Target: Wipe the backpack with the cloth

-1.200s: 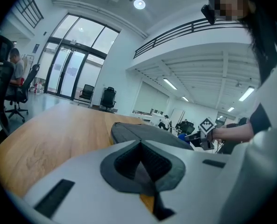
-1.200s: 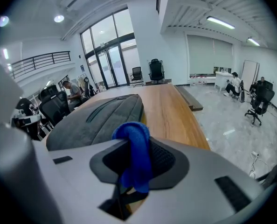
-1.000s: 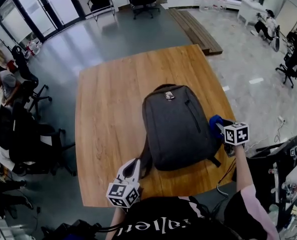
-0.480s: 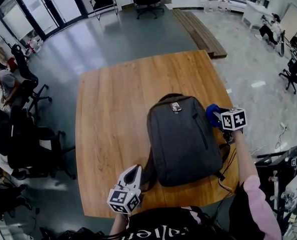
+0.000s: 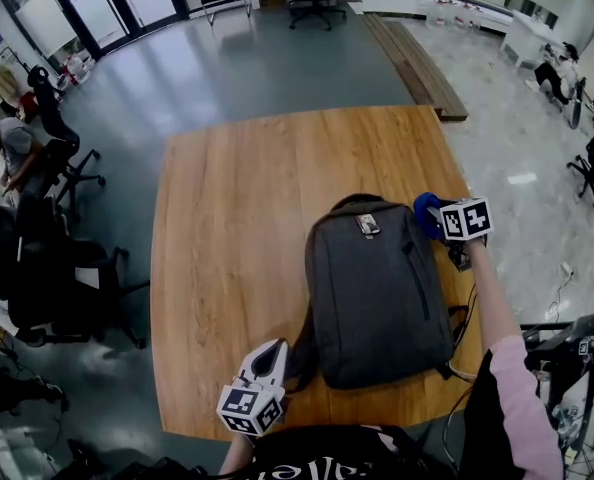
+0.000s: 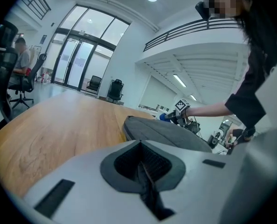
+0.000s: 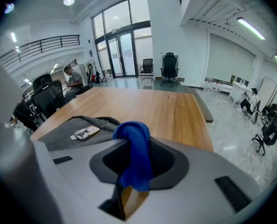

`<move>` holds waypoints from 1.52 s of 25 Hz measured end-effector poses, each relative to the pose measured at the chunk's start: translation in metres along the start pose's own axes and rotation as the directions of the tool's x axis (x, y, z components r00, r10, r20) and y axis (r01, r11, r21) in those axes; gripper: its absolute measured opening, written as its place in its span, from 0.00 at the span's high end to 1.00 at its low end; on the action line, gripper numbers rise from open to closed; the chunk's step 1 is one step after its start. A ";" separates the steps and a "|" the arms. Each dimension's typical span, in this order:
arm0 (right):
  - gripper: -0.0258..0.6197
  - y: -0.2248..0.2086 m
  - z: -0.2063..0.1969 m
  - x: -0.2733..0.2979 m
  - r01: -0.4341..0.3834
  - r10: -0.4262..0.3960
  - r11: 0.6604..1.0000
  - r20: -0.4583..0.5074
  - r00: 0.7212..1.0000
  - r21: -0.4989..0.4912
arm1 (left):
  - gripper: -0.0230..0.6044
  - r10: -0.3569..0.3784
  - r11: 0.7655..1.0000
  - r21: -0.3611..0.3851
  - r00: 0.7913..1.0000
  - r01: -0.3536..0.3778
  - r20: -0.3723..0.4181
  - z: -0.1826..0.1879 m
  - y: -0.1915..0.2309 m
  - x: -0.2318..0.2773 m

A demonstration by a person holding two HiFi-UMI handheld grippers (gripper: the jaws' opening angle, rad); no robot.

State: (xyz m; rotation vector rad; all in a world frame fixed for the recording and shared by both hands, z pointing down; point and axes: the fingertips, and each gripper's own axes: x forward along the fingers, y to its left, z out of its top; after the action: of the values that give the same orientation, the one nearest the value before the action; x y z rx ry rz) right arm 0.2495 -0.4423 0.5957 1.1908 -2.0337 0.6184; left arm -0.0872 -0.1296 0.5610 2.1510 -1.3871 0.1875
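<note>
the right tool (image 5: 435,218), clamped on the blue cloth (image 5: 423,208), has travelled up the right edge of the backpack (image 5: 377,288) to its top corner, so a wiping stroke probably starts from there. the cloth hangs just beside that corner, near the label (image 5: 367,224); contact is unclear. the backpack lies flat on the wooden surface (image 5: 227,228). the left tool (image 5: 267,358), jaws together and empty, sits by the backpack's lower-left corner.

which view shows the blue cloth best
The right gripper view: the blue cloth fills the centre, pinched in the right gripper. The head view shows a small blue bit beside the backpack; the left gripper view only a distant speck.
</note>
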 end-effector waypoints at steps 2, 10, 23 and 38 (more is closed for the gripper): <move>0.80 -0.009 0.003 0.006 0.029 -0.029 1.000 -0.023 0.999 -0.008 | 0.97 0.011 1.000 -0.008 1.000 -0.011 0.003 0.001 0.006 0.000; 0.80 -0.024 0.020 0.020 0.081 -0.084 0.996 -0.073 0.994 -0.033 | 0.97 0.047 0.999 -0.028 0.999 -0.047 0.014 0.003 0.029 -0.002; 0.80 0.093 0.082 0.073 -0.056 0.035 0.968 -0.091 0.995 -0.243 | 0.97 0.079 0.994 -0.076 0.996 -0.075 0.051 0.002 0.055 -0.008; 0.80 0.250 0.104 0.105 -0.229 0.183 0.875 -0.148 0.972 -0.427 | 0.97 0.126 0.984 -0.136 0.986 -0.111 0.106 0.001 0.079 -0.033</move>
State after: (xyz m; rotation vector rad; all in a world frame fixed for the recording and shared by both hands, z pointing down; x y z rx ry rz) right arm -0.0403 -0.4554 0.5940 0.6654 -2.0804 0.2797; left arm -0.1714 -0.1276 0.5764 2.0005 -1.5497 0.0186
